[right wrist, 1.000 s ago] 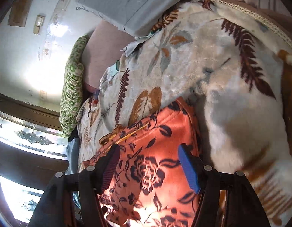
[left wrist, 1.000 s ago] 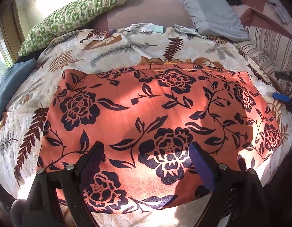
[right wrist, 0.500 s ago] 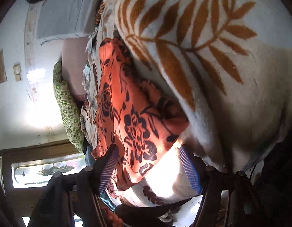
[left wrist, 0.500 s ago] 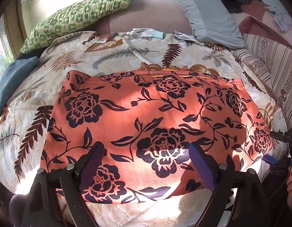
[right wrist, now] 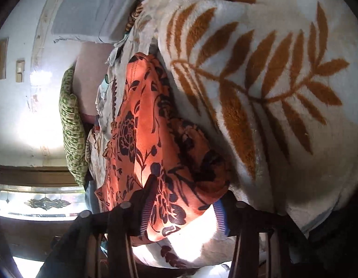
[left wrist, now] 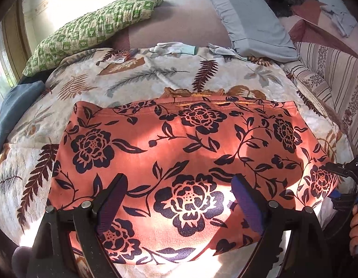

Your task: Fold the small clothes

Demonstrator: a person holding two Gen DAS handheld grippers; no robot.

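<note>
An orange garment printed with dark navy roses and leaves (left wrist: 179, 153) lies spread flat on a cream fleece blanket patterned with brown fern leaves (left wrist: 137, 78), covering a bed; the left gripper (left wrist: 179, 206), black with purple-padded fingers, hovers above the garment's near edge, jaws wide apart and holding nothing; the right gripper (right wrist: 182, 208) sits at the garment's near right corner, its blue-edged fingers spread either side of the cloth corner, not closed on it; a green-and-white checked pillow (left wrist: 93, 30) lies far left; a grey pillow (left wrist: 250, 18) leans far right.
</note>
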